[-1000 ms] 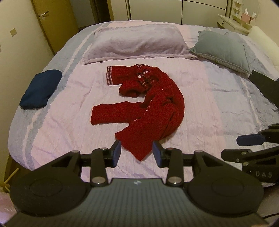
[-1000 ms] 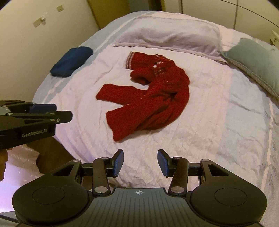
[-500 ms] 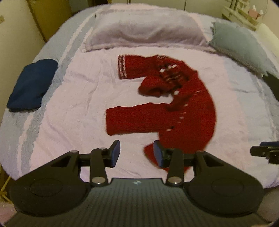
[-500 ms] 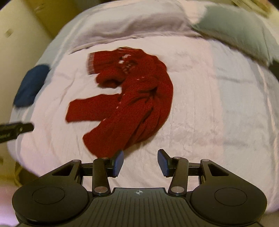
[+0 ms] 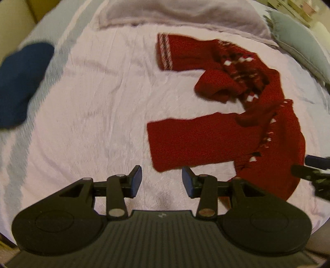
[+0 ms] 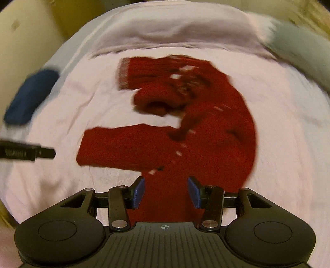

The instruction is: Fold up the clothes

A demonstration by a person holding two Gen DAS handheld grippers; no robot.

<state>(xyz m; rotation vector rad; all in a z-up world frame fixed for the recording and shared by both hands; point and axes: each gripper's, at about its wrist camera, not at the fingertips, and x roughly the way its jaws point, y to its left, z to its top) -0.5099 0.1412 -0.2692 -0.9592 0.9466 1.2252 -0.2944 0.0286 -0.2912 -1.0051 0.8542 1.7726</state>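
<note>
A red knitted sweater (image 5: 237, 132) is lying crumpled in a curved heap on the bed (image 5: 92, 107), which is wearing a pale pink cover, with one sleeve stretching out flat to the left and a striped cuff showing at the far end near the pillows. The left gripper (image 5: 162, 181) is hovering low over the cover with its fingers spread apart and holding nothing, the sleeve's near corner lying just beyond the gap between them. The right gripper (image 6: 166, 192) is likewise standing open, its blue-padded fingers straddling the sweater's near end (the red cloth is filling the gap, though whether the pads are touching it is not clear from this blurred view). A dark blue folded item (image 5: 18, 82) is sitting near the left edge of the bed, well apart from the sweater. A lilac pillow (image 5: 185, 14) and a grey-green pillow (image 5: 299, 43) are lying along the head of the bed.
</note>
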